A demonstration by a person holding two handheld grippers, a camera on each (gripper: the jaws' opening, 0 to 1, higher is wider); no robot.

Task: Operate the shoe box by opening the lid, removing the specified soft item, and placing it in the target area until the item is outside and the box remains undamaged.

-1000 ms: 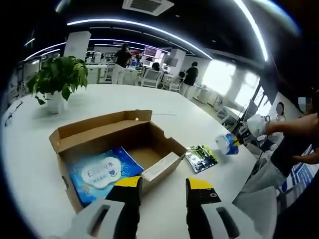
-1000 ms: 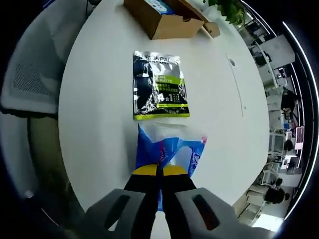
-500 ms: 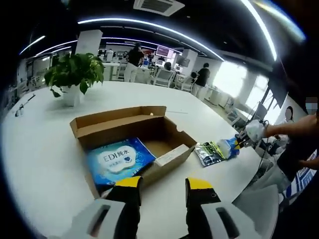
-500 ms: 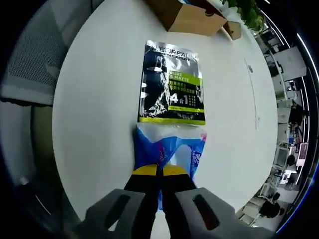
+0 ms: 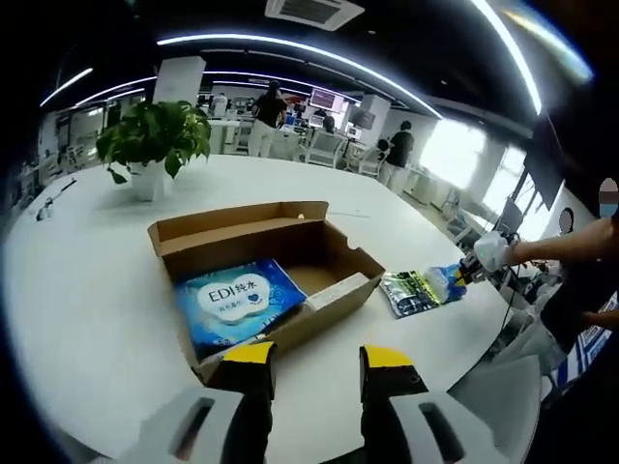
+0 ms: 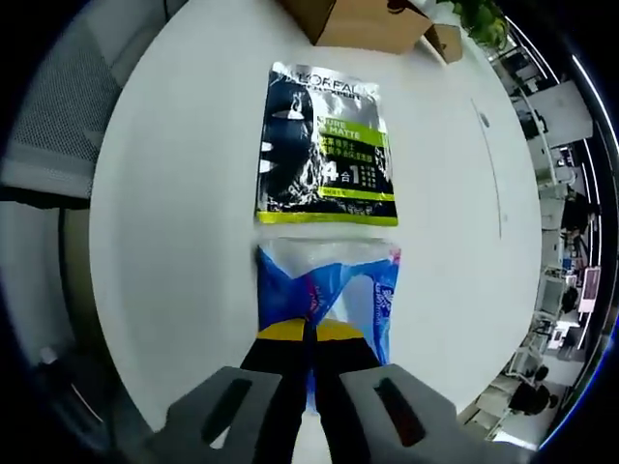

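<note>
Right gripper view: our right gripper point(image 6: 309, 333) has its jaws pinched together on the blue soft pack point(image 6: 329, 290), which hangs or rests over the white table point(image 6: 174, 242), just short of the black-and-green sachet point(image 6: 324, 145) at 12 o'clock. We judge the placing step in hand; next comes release. Table edge runs close at 9 o'clock. Left gripper point(image 5: 314, 362) hangs parted and empty before the open shoe box point(image 5: 266, 266), with bare table around it.

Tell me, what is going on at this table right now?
A person works with two tools. The right hand-held gripper is shut on a blue and white soft pack, held beside a black and green sachet on the white table. The left hand-held gripper is open before the opened shoe box, where a blue wipes pack lies.
</note>
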